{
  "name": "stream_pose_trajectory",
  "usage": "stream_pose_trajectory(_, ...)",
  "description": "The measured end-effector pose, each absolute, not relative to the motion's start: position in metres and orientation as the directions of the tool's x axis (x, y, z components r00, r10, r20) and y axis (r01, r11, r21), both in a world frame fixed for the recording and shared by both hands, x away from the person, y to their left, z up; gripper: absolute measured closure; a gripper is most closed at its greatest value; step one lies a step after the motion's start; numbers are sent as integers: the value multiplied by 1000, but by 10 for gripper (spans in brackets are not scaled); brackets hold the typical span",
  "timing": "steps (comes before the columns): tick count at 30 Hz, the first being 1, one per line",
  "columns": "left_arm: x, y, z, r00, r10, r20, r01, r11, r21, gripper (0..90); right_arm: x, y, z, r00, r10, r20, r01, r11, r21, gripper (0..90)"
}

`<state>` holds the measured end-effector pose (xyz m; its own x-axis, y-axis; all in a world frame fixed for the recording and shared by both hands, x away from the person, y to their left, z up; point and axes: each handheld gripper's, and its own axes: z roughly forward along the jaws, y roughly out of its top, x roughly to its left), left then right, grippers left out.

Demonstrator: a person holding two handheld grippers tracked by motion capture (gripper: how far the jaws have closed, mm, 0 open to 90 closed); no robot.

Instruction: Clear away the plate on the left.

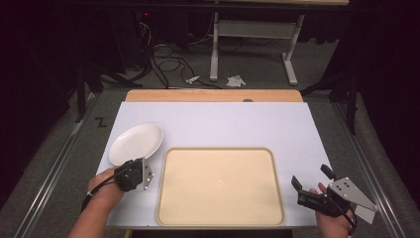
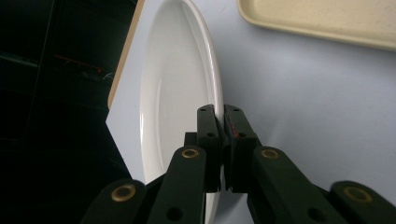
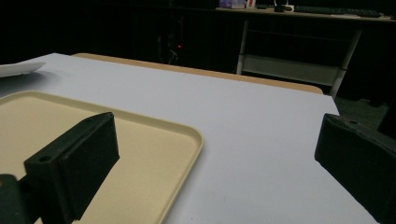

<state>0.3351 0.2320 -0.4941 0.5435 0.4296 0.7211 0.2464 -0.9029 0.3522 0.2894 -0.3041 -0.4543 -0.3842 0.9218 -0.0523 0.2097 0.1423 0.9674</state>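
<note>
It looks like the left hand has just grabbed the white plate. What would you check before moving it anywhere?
1. Left gripper shut on the plate rim: ok.
2. Rim sits deep between the pads: cannot tell, only the tips show it.
3. Plate lifted off the table: cannot tell.
4. Tray bare, room for the plate: ok.
5. Right gripper open and off to the tray's right, out of the way: ok.

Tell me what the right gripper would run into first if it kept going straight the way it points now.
Probably nothing soon. The right gripper, jaws open, points over bare white table, with the tray to its left. Ahead lie the table's wooden far edge and dark floor; the white desk frame stands beyond, though depth is unclear.
</note>
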Motion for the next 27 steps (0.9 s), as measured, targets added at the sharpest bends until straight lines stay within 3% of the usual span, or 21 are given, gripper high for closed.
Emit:
stream_pose_trajectory(12, 315, 231, -483, 516, 452, 728, 214, -891, 401, 864, 305, -290, -454, -436, 898, -56, 200, 157, 967, 4)
stream_pose_trajectory(27, 301, 223, -465, 487, 465, 739, 146, -878, 456, 858, 305, -288, -454, -426, 902, -74, 192, 170, 966, 5)
